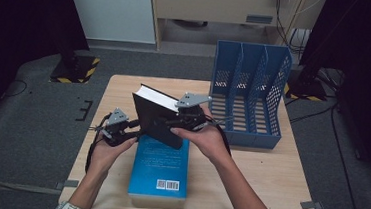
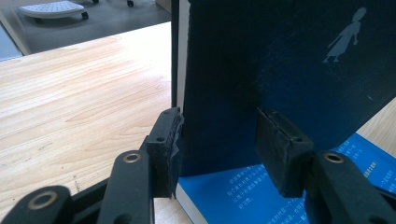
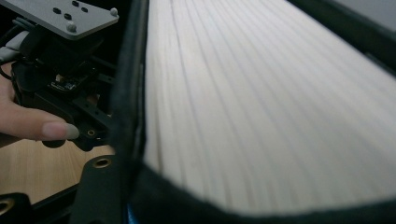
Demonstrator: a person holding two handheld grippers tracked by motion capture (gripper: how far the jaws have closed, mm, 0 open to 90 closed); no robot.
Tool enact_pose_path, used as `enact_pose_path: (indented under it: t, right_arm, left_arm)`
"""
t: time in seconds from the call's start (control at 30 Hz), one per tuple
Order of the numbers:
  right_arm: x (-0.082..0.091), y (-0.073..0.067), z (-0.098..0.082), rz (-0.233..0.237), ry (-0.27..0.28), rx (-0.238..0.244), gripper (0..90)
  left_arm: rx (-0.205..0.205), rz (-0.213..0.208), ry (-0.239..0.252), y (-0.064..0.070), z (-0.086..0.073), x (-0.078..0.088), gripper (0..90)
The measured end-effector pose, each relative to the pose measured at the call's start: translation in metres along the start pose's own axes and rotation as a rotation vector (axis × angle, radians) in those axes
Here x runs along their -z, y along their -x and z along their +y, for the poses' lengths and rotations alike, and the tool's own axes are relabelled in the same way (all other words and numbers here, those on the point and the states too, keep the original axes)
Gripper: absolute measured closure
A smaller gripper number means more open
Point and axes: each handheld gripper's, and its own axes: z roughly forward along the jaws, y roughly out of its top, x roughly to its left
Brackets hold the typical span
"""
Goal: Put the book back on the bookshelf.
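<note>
i hold the dark book (image 1: 158, 116) up over the blue book (image 1: 160, 168), my left tool (image 1: 132, 130) and right tool (image 1: 188, 119) both clamped on it, and next it should go into the blue rack (image 1: 248, 92).

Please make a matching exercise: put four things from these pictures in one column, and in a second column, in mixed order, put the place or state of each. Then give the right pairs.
Things:
1. dark book
2. blue book
3. blue file rack
4. left gripper

Places or states:
A. stands at the far right part of the table
B. lies flat on the table with a barcode facing up
C. held tilted above the table between both grippers
D. its fingers sit on either side of the dark book's lower edge

Pairs: 1-C, 2-B, 3-A, 4-D
</note>
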Motion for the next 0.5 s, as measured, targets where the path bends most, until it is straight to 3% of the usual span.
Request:
enact_pose_path:
  t: [0.17,0.3,0.5]
  right_arm:
    - [-0.001,0.001,0.001,0.011,-0.006,-0.019,39.3]
    - [-0.001,0.002,0.002,0.045,-0.012,-0.029,45.1]
    - [0.0,-0.001,0.003,0.068,-0.013,-0.017,48.7]
  left_arm:
    - [-0.001,0.0,0.0,0.0,0.0,0.0,51.1]
    - [0.003,-0.006,0.004,-0.001,-0.001,0.0,50.8]
    - [-0.005,0.036,-0.024,-0.003,-0.011,0.005,37.0]
